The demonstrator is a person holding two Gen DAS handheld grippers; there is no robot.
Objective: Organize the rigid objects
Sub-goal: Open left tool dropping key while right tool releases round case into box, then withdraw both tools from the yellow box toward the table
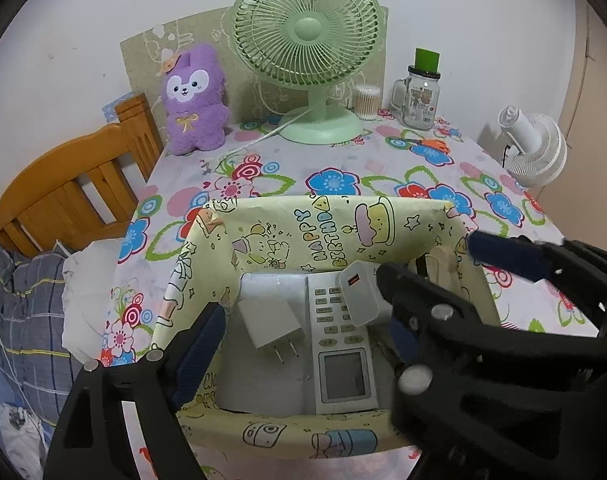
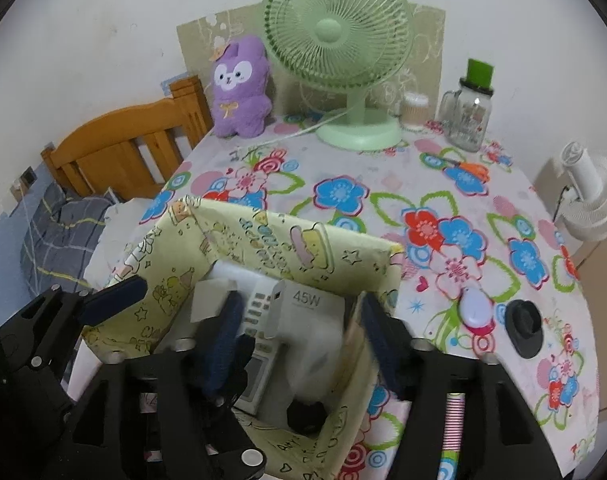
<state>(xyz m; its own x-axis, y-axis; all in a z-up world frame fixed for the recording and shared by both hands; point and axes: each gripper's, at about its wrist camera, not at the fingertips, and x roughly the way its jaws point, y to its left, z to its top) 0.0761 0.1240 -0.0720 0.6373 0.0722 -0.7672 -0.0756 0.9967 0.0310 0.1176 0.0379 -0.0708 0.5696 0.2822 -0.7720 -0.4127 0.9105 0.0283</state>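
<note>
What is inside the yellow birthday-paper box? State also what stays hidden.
Inside the box: a white remote control, a white plug adapter beside it, and a white charger marked 45W lying on the remote. The box's right end is hidden behind the right claw.

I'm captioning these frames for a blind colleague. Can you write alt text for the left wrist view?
A yellow birthday-print box on a floral tablecloth holds a white remote and two white chargers, with the open left tongs straddling its left wall and the right tongs reaching in beside them. Behind stand a green fan, a purple plush and a glass jar.
</note>
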